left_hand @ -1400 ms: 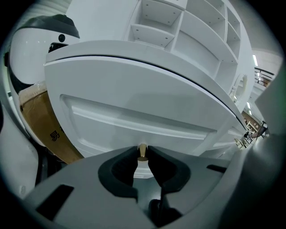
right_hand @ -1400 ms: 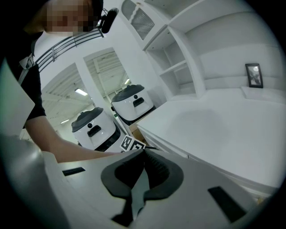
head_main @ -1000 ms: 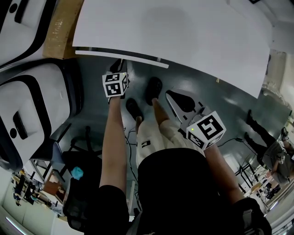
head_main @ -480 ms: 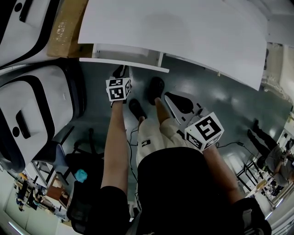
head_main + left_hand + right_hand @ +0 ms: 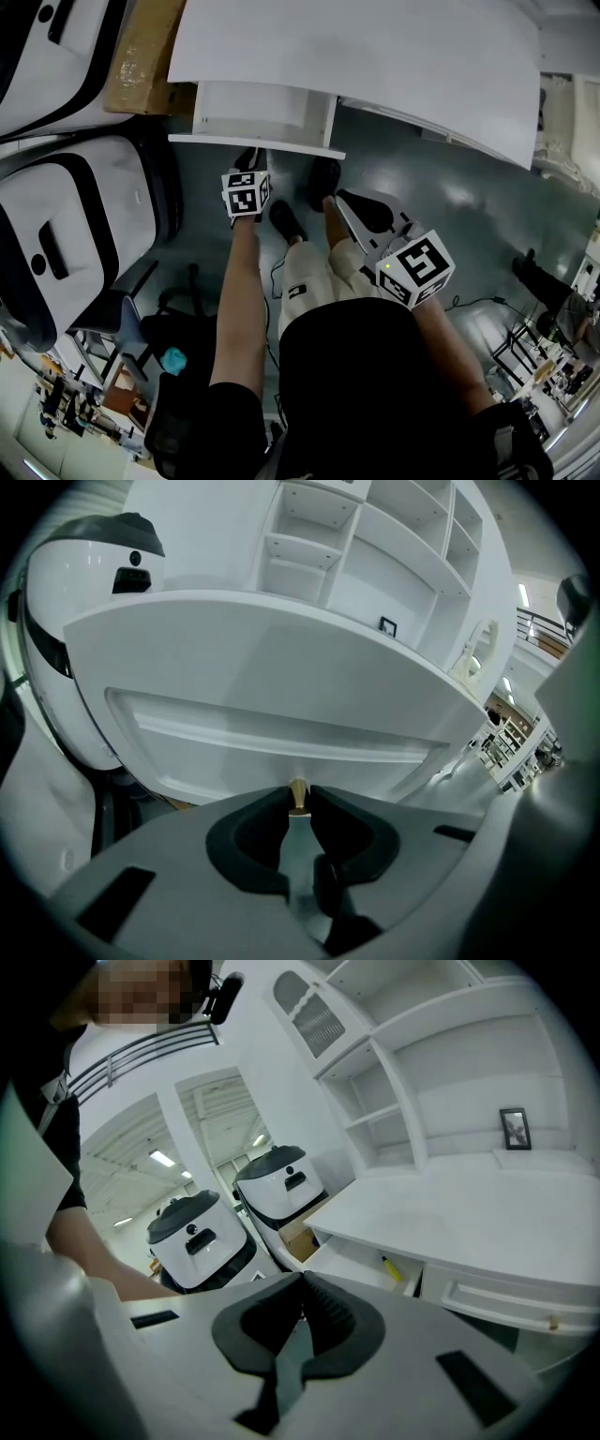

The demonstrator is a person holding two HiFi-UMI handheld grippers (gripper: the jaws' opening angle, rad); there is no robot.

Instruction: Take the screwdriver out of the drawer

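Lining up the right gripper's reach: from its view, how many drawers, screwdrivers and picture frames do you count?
Drawers: 2 (open drawer, shut drawer)
Screwdriver: 1
Picture frame: 1
Total: 4

In the head view we lose the back of the drawer (image 5: 262, 112) under the worktop (image 5: 375, 47), and the left tool's (image 5: 247, 161) tips are too dark and small to make out. The left gripper view shows only a sliver of the brass knob (image 5: 297, 794) it pinches. In the right gripper view, the yellow-handled thing (image 5: 389, 1267) in the drawer is too small for us to name.
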